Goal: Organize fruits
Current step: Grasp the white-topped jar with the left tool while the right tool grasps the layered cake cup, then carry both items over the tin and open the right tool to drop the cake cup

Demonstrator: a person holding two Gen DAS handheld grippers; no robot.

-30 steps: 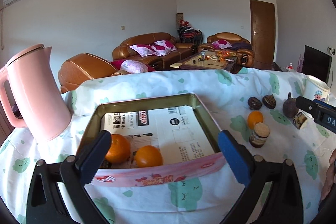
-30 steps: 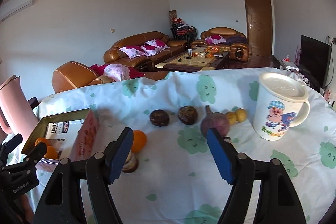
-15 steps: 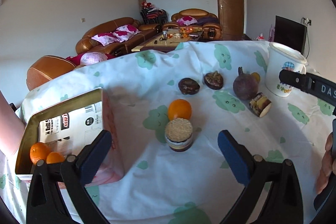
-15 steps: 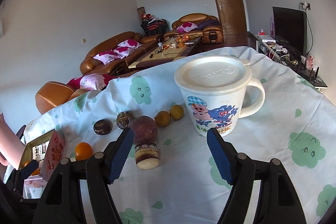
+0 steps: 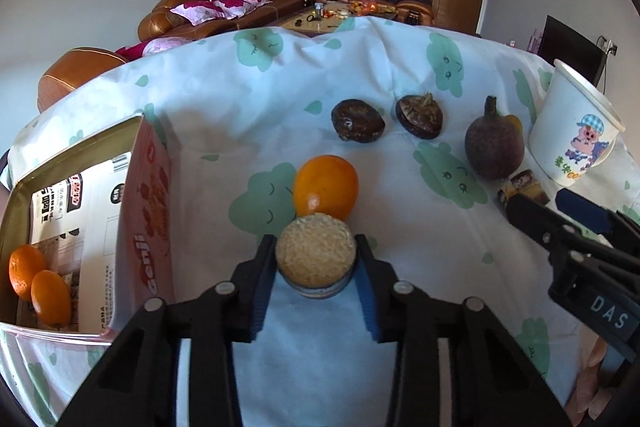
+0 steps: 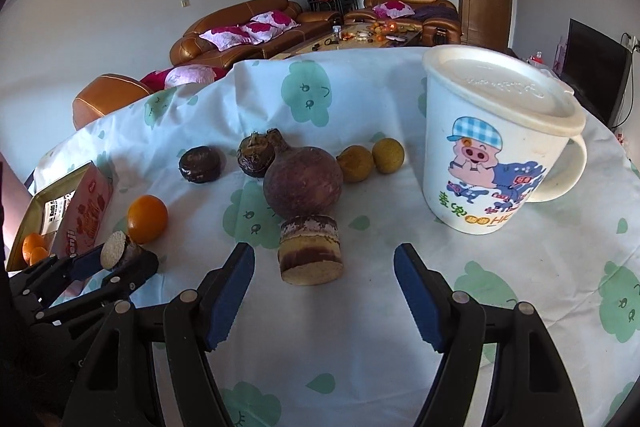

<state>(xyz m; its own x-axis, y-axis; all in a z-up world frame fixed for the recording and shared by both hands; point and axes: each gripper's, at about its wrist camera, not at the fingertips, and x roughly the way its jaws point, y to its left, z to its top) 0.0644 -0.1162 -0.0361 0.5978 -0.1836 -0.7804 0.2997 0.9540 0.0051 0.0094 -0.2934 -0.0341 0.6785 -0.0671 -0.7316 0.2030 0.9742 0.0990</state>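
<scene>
Left gripper (image 5: 316, 263) pinches a sugarcane stub (image 5: 316, 259) near the bench's front edge, an orange (image 5: 326, 191) touching it behind. Right gripper (image 6: 324, 289) is spread wide before another cane piece (image 6: 311, 249). 2 oranges (image 5: 38, 285) sit in the box (image 5: 150, 211) at the left edge.

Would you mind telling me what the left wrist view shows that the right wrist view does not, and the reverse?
Only the left wrist view shows the left hand-held gripper head-on, shut on a sugarcane piece. Only the right wrist view shows both small yellow fruits whole, the mug with its lid and handle, and the open right hand-held gripper facing a second sugarcane piece. Both show the loose orange, two dark flat fruits, purple fruit and box holding two oranges.
</scene>
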